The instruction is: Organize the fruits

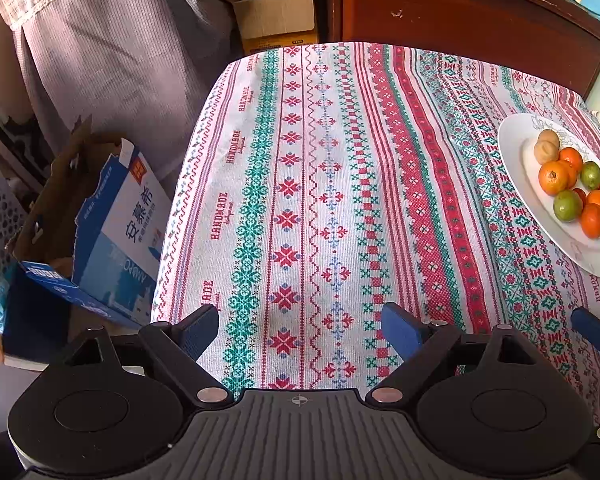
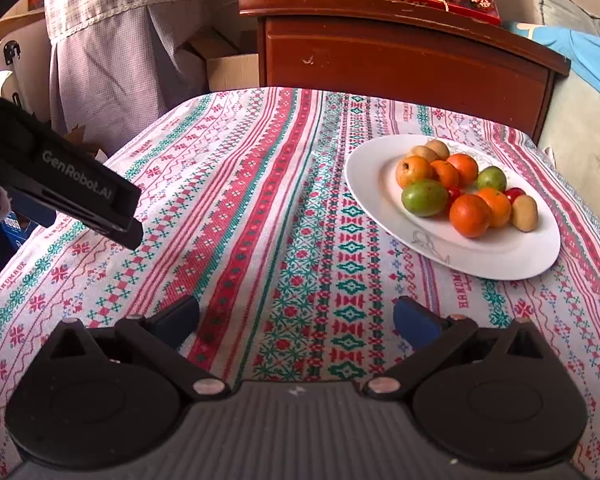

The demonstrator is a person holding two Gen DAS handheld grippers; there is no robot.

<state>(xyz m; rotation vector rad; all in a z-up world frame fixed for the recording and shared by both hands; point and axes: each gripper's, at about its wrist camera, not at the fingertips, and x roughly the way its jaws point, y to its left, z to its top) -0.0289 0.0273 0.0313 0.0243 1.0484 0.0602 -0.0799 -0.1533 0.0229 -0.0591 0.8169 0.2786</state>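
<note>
The fruits (image 2: 464, 188) are piled on a white plate (image 2: 380, 216) on the bench, ahead and to the right of the right gripper (image 2: 296, 318), whose fingers are spread empty. The left gripper (image 1: 300, 332), equally spread and empty, is judged farther off.

Glossy white plate (image 2: 496, 258) on woven cloth tablecloth (image 2: 260, 200); polished wooden cabinet (image 2: 400, 52).

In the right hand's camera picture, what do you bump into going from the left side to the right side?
Left gripper → patterned tablecloth → white plate with its fruit pile.
</note>
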